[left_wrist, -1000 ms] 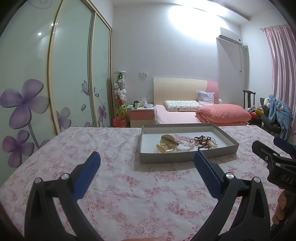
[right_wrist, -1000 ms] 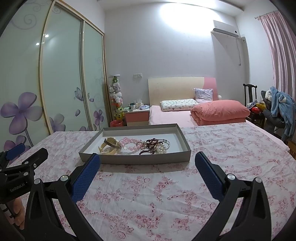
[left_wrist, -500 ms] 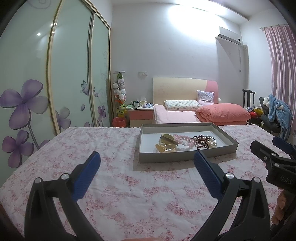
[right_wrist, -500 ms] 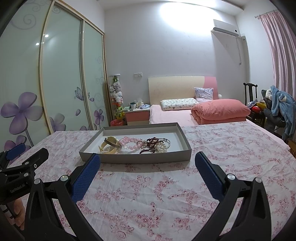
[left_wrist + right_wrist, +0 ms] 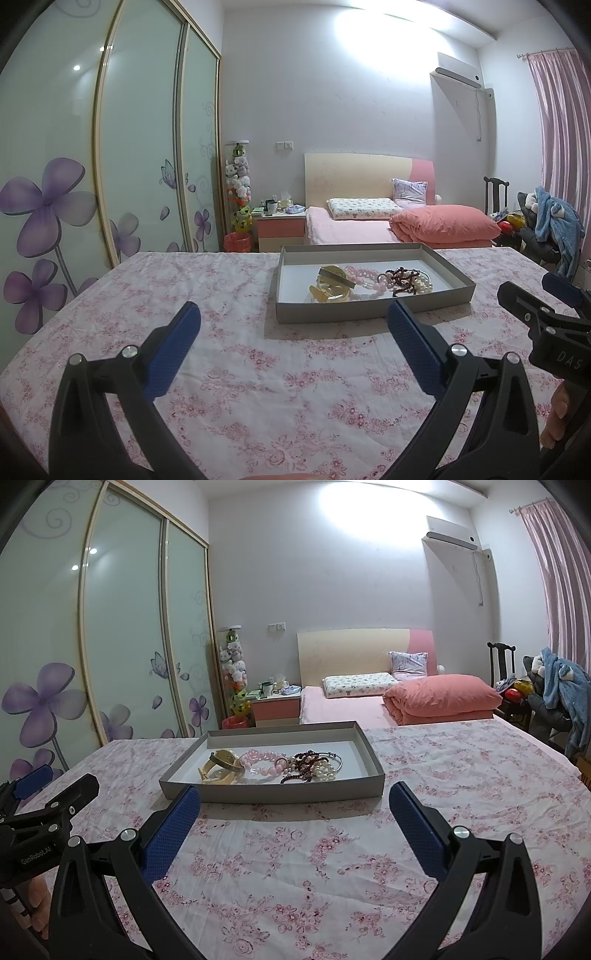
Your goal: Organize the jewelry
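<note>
Both grippers, left gripper [image 5: 293, 339] and right gripper [image 5: 294, 818], gape empty; tangled jewelry [image 5: 273, 766] overlaps in tray [image 5: 273, 794]

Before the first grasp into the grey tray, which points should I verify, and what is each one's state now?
1. Left gripper open, holding nothing: ok.
2. Right gripper open, holding nothing: ok.
3. Grey tray flat on the floral cloth: ok.
4. Gold bangles apart from other pieces: cannot tell.
5. Pink bead bracelet separate from the dark bead strand and pearls: not ok, piled together.
</note>
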